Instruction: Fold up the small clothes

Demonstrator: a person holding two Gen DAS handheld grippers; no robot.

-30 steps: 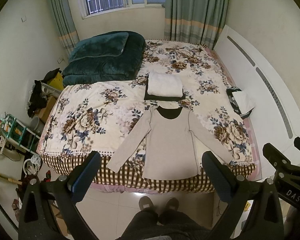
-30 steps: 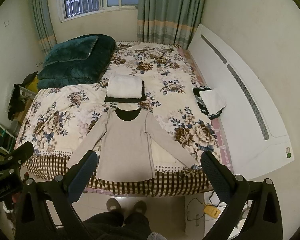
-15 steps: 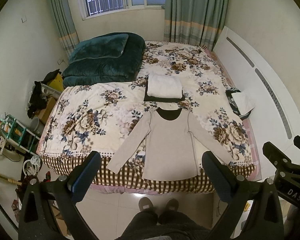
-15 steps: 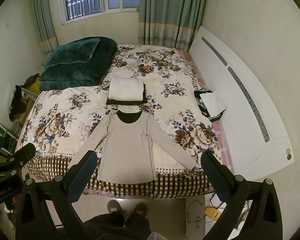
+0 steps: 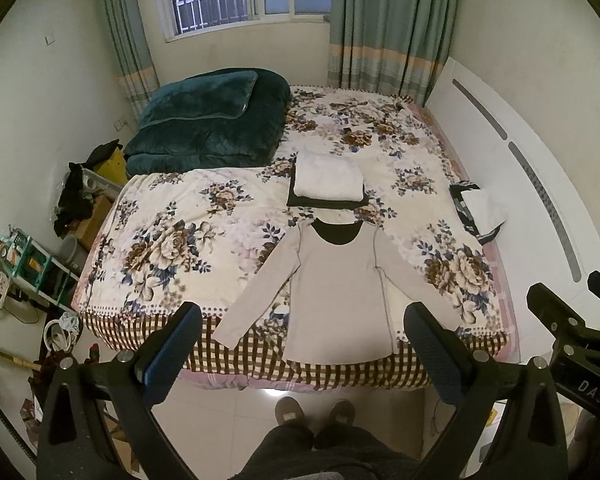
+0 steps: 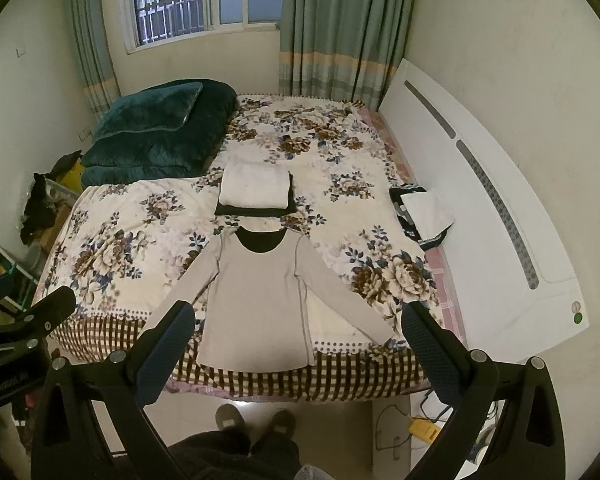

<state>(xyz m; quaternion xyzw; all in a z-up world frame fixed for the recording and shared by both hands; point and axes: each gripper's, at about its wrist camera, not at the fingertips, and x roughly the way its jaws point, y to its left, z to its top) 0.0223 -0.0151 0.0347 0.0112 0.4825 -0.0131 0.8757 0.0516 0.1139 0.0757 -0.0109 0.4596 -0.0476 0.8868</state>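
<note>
A beige long-sleeved top (image 5: 336, 292) lies flat, sleeves spread, at the near edge of the floral bed; it also shows in the right wrist view (image 6: 260, 300). Beyond its collar sits a stack of folded clothes, white on black (image 5: 327, 182) (image 6: 256, 192). My left gripper (image 5: 302, 350) is open and empty, held high above the floor in front of the bed. My right gripper (image 6: 298, 346) is open and empty at the same height, to the right of the left one.
A dark green quilt (image 5: 208, 124) is piled at the far left of the bed. A black-and-white garment (image 5: 480, 212) lies at the bed's right edge by the white headboard (image 5: 540, 200). Clutter and a rack (image 5: 28, 260) stand left. My feet (image 5: 314, 410) are on the tiled floor.
Both grippers have drifted slightly, the right one a little back and up; the bed looks a bit lower in its view. Nothing on the bed has moved.
</note>
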